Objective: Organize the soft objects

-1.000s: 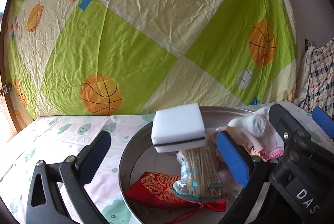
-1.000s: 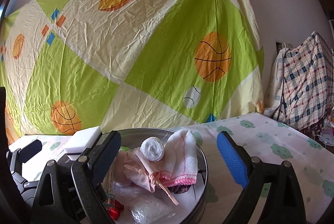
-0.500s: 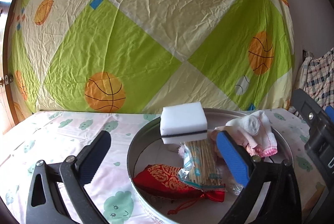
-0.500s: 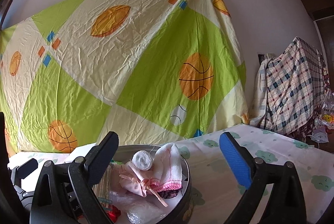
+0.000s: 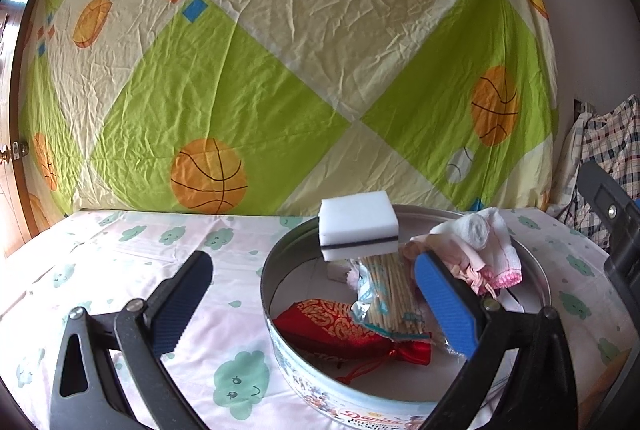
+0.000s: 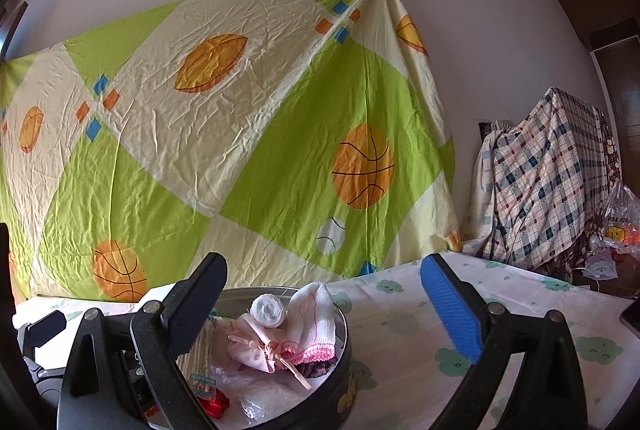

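The left tool [image 5: 312,294] is hovering with its fingers spread wide apart and gripping nothing; one finger is hanging over the desk [image 5: 120,250], the other over the round metal tin [image 5: 288,346]. The right tool [image 6: 324,306] is likewise standing with its fingers wide apart and empty, one finger over the tin's [image 6: 340,378] left part, the other over the cloud-print desk cover [image 6: 408,342] to the right of it.

The tin is sitting on the desk and is containing all the soft objects:
- A white sponge block [image 5: 358,226] with a dark stripe is resting on top of a clear bag of wooden sticks [image 5: 386,294], near the far wall of the tin.
- A red embroidered drawstring pouch [image 5: 336,330] is lying at the near wall, touching the bag of sticks.
- A white cloth with pink trim [image 5: 492,250] is lying on the right side, with a small rolled white cloth [image 6: 268,310] lying on it.
- A pale pink pouch with a tied bow [image 6: 256,346] is leaning against the trimmed cloth [image 6: 316,322].
- A clear plastic bag [image 6: 264,398] is lying at the near edge in the right wrist view.

A green and cream sports-print sheet [image 5: 280,69] is hanging behind the desk. A plaid cloth [image 6: 544,181] is draped over something at the right.
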`<control>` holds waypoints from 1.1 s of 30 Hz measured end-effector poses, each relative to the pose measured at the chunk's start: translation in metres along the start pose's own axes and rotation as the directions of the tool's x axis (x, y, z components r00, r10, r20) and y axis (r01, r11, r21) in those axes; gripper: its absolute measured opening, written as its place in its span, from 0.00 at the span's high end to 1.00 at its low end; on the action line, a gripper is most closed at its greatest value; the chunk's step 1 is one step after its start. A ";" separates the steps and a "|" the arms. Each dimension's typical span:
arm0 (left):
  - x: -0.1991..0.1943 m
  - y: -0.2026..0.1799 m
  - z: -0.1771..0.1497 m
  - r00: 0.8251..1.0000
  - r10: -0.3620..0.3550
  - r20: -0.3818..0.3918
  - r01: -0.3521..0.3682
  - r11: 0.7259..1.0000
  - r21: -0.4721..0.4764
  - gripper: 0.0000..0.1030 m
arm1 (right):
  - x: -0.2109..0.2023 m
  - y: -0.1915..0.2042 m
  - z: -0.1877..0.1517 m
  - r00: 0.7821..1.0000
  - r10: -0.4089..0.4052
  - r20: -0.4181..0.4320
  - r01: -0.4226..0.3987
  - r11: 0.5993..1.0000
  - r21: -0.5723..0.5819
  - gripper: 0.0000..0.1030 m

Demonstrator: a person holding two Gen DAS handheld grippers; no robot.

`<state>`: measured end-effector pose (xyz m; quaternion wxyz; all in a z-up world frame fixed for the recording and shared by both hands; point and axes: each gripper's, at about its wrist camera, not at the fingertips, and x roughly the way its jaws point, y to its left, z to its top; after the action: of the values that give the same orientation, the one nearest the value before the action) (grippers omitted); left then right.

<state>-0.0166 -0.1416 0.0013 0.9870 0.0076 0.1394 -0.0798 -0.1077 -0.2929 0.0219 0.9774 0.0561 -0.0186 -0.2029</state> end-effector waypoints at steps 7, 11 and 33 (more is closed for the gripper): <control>-0.005 0.001 -0.002 1.000 -0.002 0.003 0.002 1.000 -0.001 0.00 | -0.008 0.000 0.002 0.999 -0.017 0.029 0.017 1.000 -0.012 0.03; -0.007 0.002 -0.002 1.000 -0.001 0.003 0.001 1.000 -0.003 0.00 | -0.011 -0.001 0.003 0.999 -0.025 0.038 0.025 1.000 -0.013 0.03; -0.022 0.002 -0.003 0.999 0.024 0.044 -0.024 1.000 0.010 0.00 | -0.040 0.000 0.005 0.991 -0.035 0.130 0.040 0.998 -0.040 0.01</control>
<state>-0.0379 -0.1364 0.0049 0.9906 0.0126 0.1174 -0.0687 -0.1442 -0.2773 0.0266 0.9712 0.0224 -0.0764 -0.2247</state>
